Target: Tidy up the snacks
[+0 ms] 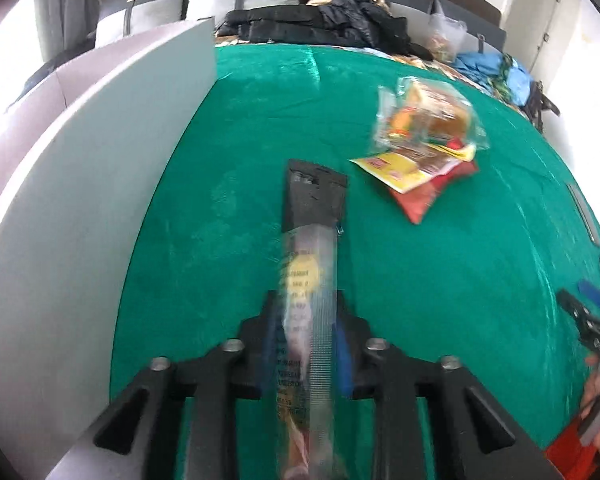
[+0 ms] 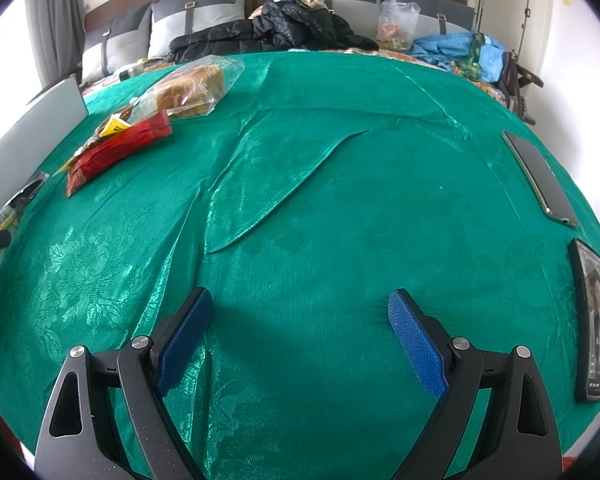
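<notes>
The left gripper (image 1: 306, 344) has its blue-padded fingers (image 1: 343, 356) clamped on a long, narrow clear-plastic snack packet with a black end and a yellow round label (image 1: 310, 280). The packet stands edge-on between them, its long axis running straight ahead away from the camera, black end pointing forward over the shiny green cloth (image 1: 420, 300) that covers the bed. Just left of it stands a pale grey flat panel (image 1: 100, 160).

Farther ahead and to the right lies a heap of other snacks: a clear bag of bread slices (image 1: 428, 116) resting on a yellow-and-red flat packet (image 1: 404, 168) and a red packet (image 1: 428, 196).

The right gripper (image 2: 300, 312) hangs over bare cloth, its blue fingers (image 2: 416, 344) wide apart with nothing between them. Two dark phones (image 2: 540, 176) lie at the cloth's right edge.
</notes>
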`<move>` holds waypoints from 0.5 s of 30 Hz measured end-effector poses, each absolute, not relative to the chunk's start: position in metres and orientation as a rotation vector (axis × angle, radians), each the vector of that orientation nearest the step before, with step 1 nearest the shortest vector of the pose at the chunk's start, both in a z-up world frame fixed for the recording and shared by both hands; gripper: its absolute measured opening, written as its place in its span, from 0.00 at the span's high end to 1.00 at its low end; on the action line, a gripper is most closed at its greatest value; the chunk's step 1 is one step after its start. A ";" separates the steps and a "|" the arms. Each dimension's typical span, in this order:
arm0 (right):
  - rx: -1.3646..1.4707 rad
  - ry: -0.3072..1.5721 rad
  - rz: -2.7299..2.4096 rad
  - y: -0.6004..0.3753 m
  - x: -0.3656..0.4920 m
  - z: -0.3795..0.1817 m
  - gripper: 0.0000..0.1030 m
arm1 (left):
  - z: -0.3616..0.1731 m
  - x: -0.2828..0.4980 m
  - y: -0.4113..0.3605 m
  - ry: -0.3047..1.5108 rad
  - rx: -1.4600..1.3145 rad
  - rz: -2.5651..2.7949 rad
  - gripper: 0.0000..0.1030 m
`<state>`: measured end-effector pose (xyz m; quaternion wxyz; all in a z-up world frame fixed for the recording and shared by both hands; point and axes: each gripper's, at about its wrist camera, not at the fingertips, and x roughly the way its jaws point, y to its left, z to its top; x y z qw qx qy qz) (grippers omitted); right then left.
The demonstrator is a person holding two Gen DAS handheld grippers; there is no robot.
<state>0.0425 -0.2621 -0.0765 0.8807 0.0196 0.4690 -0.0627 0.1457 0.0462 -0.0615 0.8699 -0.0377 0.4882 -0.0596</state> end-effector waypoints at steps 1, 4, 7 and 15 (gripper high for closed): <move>0.041 0.977 -0.131 -0.262 0.043 -0.076 0.11 | -0.066 0.150 0.047 1.028 -0.079 -0.118 0.38; 0.041 0.977 -0.131 -0.262 0.043 -0.076 0.11 | -0.073 0.151 0.043 1.001 -0.035 -0.110 0.17; 0.041 0.977 -0.131 -0.261 0.042 -0.077 0.11 | -0.078 0.149 0.037 0.973 0.039 -0.101 0.09; 0.041 0.978 -0.131 -0.262 0.043 -0.076 0.11 | -0.080 0.149 0.047 0.970 0.022 -0.091 0.00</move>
